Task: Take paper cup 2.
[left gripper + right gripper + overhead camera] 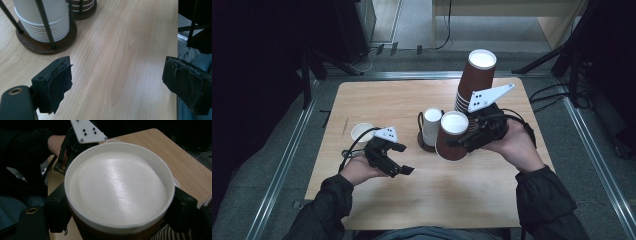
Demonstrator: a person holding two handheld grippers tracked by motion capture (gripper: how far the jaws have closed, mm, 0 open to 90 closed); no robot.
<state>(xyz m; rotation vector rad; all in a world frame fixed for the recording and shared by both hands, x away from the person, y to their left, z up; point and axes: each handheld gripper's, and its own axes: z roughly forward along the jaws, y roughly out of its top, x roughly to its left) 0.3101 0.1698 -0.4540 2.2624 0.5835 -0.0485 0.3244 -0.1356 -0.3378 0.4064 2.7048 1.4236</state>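
Observation:
My right gripper [455,143] is shut on a brown paper cup [453,136], held a little above the table with its white end up. In the right gripper view that cup [117,190] sits between the two jaws of the right gripper [120,212]. Just behind it rises a tall leaning stack of brown cups [474,80]. A stack of white cups [431,125] stands in a round-based holder [47,45]. My left gripper [404,159] hovers open over bare wood, left of the holders; in its own view the left gripper [122,85] holds nothing.
A single white cup [361,132] stands on the wooden table [377,100] behind my left hand. A second holder base [83,11] shows behind the white stack [42,22]. Metal rails, cables and dark stands ring the table.

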